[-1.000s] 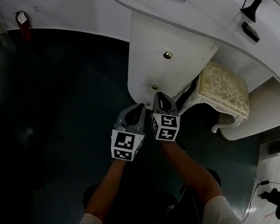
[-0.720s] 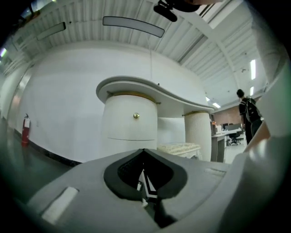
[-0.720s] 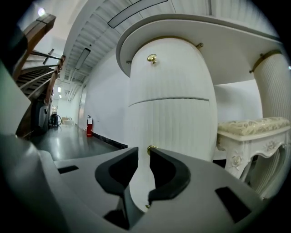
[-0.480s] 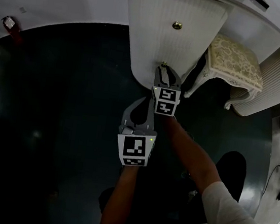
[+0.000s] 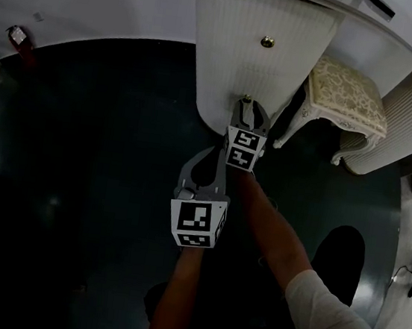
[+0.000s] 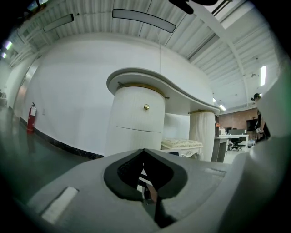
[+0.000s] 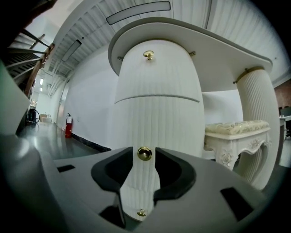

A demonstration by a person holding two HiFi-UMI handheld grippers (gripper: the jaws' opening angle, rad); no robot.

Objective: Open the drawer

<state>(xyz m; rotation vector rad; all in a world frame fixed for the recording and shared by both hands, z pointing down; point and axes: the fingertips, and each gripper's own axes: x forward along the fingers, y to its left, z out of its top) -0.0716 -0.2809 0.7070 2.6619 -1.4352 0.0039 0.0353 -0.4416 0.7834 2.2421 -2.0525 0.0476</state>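
A white ribbed cabinet has drawer fronts with brass knobs. In the right gripper view the middle knob (image 7: 144, 153) sits between the tips of my right gripper (image 7: 144, 154), whose jaws are opening, with a small gap on each side of the knob. Above the knob is the middle drawer front (image 7: 157, 123); an upper knob (image 7: 148, 55) and a lower knob (image 7: 142, 213) also show. From the head view the right gripper (image 5: 245, 103) is against the cabinet front (image 5: 234, 66). My left gripper (image 5: 213, 152) hangs back from the cabinet, shut and empty (image 6: 144, 150).
A cream upholstered stool (image 5: 347, 96) stands right of the cabinet under the curved white desk top (image 7: 218, 45). A ribbed column (image 7: 261, 113) is behind it. A red fire extinguisher (image 6: 31, 119) stands by the far wall on the dark glossy floor (image 5: 78, 166).
My left gripper has drawn back from the cabinet toward the person. The right gripper has stayed at the knob and its jaws look wider apart.
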